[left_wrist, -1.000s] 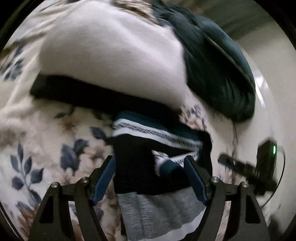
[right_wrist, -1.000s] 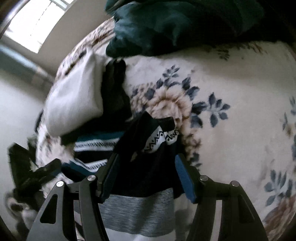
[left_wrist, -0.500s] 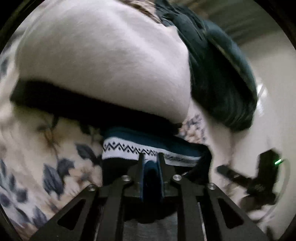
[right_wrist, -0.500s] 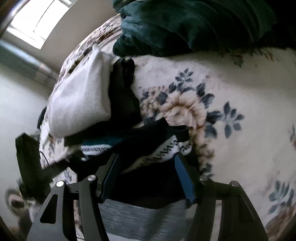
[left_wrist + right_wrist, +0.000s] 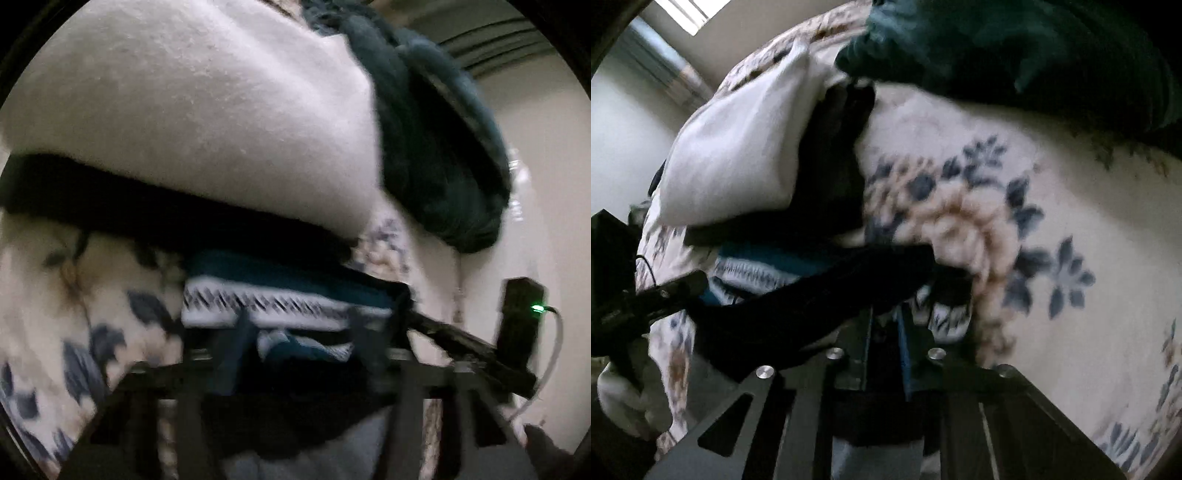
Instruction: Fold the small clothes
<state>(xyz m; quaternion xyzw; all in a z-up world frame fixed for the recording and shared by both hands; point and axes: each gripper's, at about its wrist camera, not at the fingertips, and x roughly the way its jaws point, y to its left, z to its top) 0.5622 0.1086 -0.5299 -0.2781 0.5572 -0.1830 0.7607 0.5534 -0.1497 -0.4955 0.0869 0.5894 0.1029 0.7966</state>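
Bedspread (image 5: pixel 1071 192): soft fuzzy cloth, matt, floral print. White pillow (image 5: pixel 192 110): nubbly matt fabric. Teal blanket (image 5: pixel 443 155): plush, deep pile. Patterned garment (image 5: pixel 280 306): knit cloth, woven zigzag band. Right gripper (image 5: pixel 884 332): matt black plastic, shiny metal screw heads, blue pads. Left gripper (image 5: pixel 295 350): matt black plastic, blurred.

The left gripper (image 5: pixel 295 343), pinched shut half a second ago, is now being spread apart around the patterned garment (image 5: pixel 284 306); the right gripper (image 5: pixel 884 332), wide open earlier, is now being held closed on the garment's black fabric; the folded edge is being drawn across the floral bedspread (image 5: pixel 1052 229).
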